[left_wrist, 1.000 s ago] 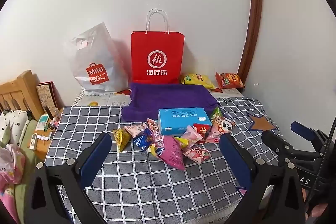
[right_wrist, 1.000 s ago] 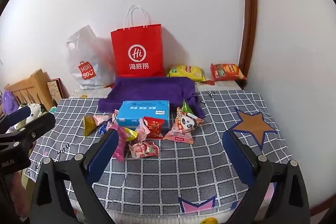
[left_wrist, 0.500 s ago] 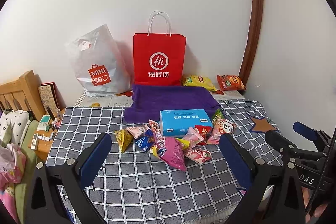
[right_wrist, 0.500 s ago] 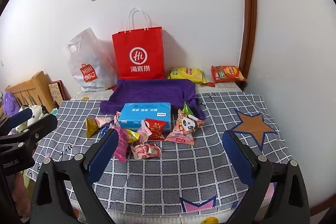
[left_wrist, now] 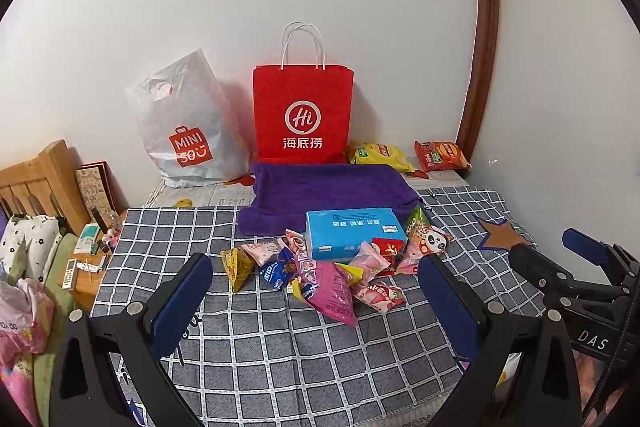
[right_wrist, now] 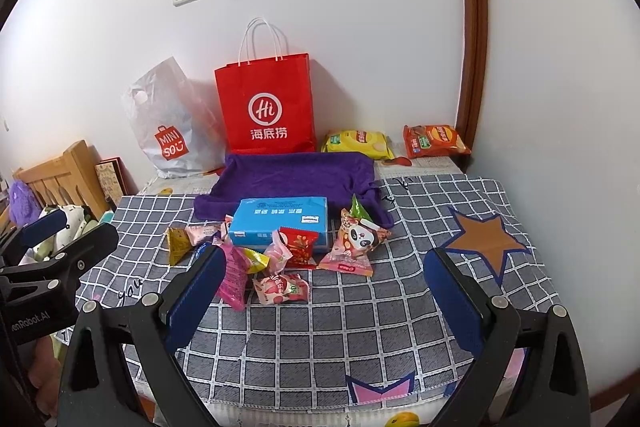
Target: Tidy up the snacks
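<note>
Nearest the cameras, the left gripper (left_wrist: 316,291) and the right gripper (right_wrist: 324,283) both hang above the front of the grey checked cloth (right_wrist: 320,339) with their blue-padded fingers spread wide and nothing between them.

The blue tissue box (right_wrist: 282,223) sits in the middle of the cloth. In front of it lies the heap of snacks (left_wrist: 320,267): a large pink packet (left_wrist: 330,291) nearest the grippers, a peach-printed packet (right_wrist: 282,289) beside that, and a red packet (right_wrist: 300,245) leaning against the box's front. To the left of the box a yellow triangular packet (left_wrist: 236,265) lies a little apart from the others. To the right of the box stands a panda packet (right_wrist: 356,243).

Behind the box a purple towel (right_wrist: 296,177) is spread flat. Beyond the towel, against the wall, a red paper bag (right_wrist: 266,105) stands upright, with a white plastic bag (right_wrist: 172,123) on its left. To its right lie a yellow crisp packet (right_wrist: 356,143) and an orange crisp packet (right_wrist: 434,141).
</note>
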Tool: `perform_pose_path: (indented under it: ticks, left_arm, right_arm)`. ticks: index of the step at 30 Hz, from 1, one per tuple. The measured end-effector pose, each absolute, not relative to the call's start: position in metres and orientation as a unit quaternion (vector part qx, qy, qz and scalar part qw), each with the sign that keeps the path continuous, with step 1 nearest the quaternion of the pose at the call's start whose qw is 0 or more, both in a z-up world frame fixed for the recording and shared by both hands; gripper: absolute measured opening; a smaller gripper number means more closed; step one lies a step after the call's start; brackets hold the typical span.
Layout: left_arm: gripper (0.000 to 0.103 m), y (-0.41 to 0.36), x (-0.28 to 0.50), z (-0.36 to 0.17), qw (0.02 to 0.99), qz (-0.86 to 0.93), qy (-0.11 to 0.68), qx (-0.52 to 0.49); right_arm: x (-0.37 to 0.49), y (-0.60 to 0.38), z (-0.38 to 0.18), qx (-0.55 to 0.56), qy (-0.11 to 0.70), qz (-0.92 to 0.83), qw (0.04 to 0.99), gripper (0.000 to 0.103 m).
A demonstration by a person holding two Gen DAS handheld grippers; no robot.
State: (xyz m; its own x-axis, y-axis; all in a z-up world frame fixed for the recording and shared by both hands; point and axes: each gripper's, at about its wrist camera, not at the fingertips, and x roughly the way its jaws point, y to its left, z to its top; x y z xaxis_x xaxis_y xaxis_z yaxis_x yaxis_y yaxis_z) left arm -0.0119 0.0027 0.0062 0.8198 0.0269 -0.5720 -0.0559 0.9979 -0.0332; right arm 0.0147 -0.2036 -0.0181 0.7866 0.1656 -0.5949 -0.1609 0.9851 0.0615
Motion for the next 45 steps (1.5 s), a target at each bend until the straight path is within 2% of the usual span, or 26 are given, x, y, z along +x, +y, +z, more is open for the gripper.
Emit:
perform_pose_path:
  ticks: [45]
  left_arm:
    - [0.103, -0.0032, -0.0145, 0.0048, 0.954, 0.012, 0.299, -0.017]
  right_arm:
    - [0.0112, -0.2036, -0.0215, 0.002, 0.314, 0.088, 0.945, 0.098]
